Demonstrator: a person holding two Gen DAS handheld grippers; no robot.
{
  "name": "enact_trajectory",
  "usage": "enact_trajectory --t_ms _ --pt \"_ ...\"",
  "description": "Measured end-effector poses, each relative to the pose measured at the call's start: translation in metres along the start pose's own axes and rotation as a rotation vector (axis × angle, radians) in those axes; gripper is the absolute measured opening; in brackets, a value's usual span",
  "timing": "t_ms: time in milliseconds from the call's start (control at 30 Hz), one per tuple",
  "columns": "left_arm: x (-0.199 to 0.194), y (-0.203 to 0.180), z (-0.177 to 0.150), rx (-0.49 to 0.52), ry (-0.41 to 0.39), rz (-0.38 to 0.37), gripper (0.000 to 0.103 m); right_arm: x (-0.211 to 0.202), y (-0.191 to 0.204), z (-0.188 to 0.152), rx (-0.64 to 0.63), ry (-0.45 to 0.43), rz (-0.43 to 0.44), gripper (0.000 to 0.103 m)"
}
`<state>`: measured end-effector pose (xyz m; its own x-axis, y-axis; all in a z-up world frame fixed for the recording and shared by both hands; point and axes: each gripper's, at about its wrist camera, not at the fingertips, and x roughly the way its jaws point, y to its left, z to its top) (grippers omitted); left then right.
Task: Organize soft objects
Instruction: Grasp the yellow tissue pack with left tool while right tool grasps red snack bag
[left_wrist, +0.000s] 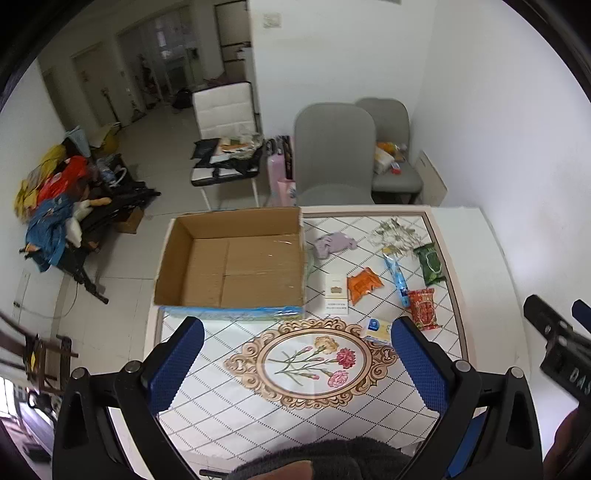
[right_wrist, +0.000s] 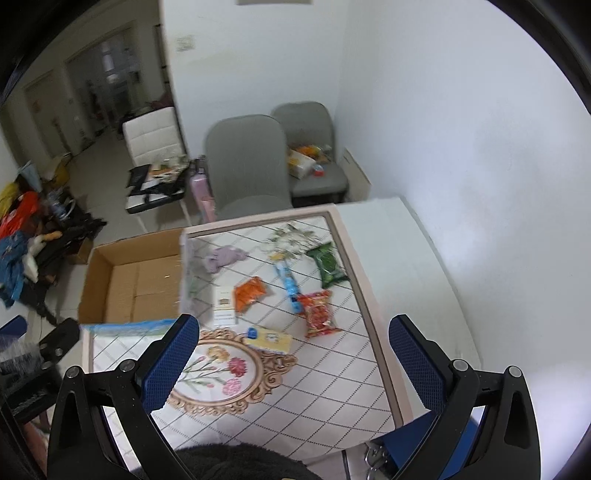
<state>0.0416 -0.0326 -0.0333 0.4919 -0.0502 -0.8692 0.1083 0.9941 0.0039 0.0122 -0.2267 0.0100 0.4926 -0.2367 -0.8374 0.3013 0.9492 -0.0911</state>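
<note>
The soft things lie scattered on the table (left_wrist: 476, 236), all to the right of the open cardboard box (left_wrist: 232, 258), which is the landmark here. Nearest the box's far right corner is a crumpled lilac cloth (left_wrist: 334, 243). Further right of it sits a pale patterned packet (left_wrist: 395, 234), then a green packet (left_wrist: 430, 264) toward the table's right border. Just right of the box's right wall stands a small white card box (left_wrist: 336, 295); beside that lies an orange packet (left_wrist: 364, 284), then a long blue tube (left_wrist: 397, 282), then a red snack bag (left_wrist: 424, 308). A yellow packet (left_wrist: 376, 330) with a blue label lies off the box's near right corner, at the edge of the flower medallion (left_wrist: 314, 358) printed on the tablecloth.

The left gripper (left_wrist: 297, 365) hangs over the near part of the table, its blue pads (left_wrist: 177, 365) spread wide with nothing between them; the box lies ahead and slightly left of it, and the packets ahead to its right, none touching it. The right gripper (right_wrist: 293, 365) is likewise wide apart and empty, above the medallion's right side; the yellow packet lies just ahead between its fingers' line, the red bag beyond that, and the box ahead to the left.

Behind the table, past the box, stand two grey chairs (left_wrist: 334, 147).
</note>
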Motion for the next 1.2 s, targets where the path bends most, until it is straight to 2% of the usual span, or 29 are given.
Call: enact_trajectory --t_ms 133,300,367,433,533,633,733,833,900,933,1033,1067,1200 --pt "0.049 -0.030 0.022 0.046 0.066 -0.055 0.103 0.071 -0.030 0.014 0.026 0.095 -0.009 0.103" --pt "0.133 -0.069 0.047 0.095 0.179 -0.054 0.103 0.175 -0.061 0.021 0.039 0.252 -0.001 0.103" --pt "0.179 -0.086 0.052 0.116 0.283 -0.071 0.103 0.220 -0.071 0.020 0.027 0.305 -0.003 0.103" --pt "0.224 -0.099 0.045 0.111 0.420 -0.110 0.103 0.264 -0.079 0.014 0.027 0.368 0.001 0.103" --pt "0.281 -0.111 0.024 0.012 0.624 -0.187 0.101 0.332 -0.087 0.002 0.036 0.477 0.048 0.103" --pt "0.321 -0.120 -0.003 -0.073 0.771 -0.217 0.100 0.387 -0.086 -0.016 0.042 0.567 0.081 0.097" --pt "0.350 -0.133 -0.023 -0.176 0.876 -0.251 0.099 0.424 -0.080 -0.031 0.048 0.633 0.117 0.093" --pt "0.369 -0.136 -0.034 -0.280 0.942 -0.275 0.099 0.448 -0.075 -0.038 0.047 0.670 0.134 0.092" --pt "0.385 -0.140 -0.040 -0.319 0.983 -0.269 0.099 0.461 -0.073 -0.041 0.044 0.694 0.145 0.088" --pt "0.392 -0.142 -0.042 -0.328 1.000 -0.264 0.099 0.467 -0.073 -0.044 0.043 0.714 0.156 0.081" --pt "0.409 -0.148 -0.048 -0.311 1.032 -0.222 0.089 0.471 -0.081 -0.050 0.053 0.749 0.173 0.067" --pt "0.413 -0.151 -0.050 -0.296 1.034 -0.219 0.079 0.470 -0.084 -0.051 0.051 0.756 0.169 0.064" --pt "0.416 -0.160 -0.057 -0.198 1.018 -0.202 0.064 0.468 -0.093 -0.057 0.057 0.769 0.176 0.064"
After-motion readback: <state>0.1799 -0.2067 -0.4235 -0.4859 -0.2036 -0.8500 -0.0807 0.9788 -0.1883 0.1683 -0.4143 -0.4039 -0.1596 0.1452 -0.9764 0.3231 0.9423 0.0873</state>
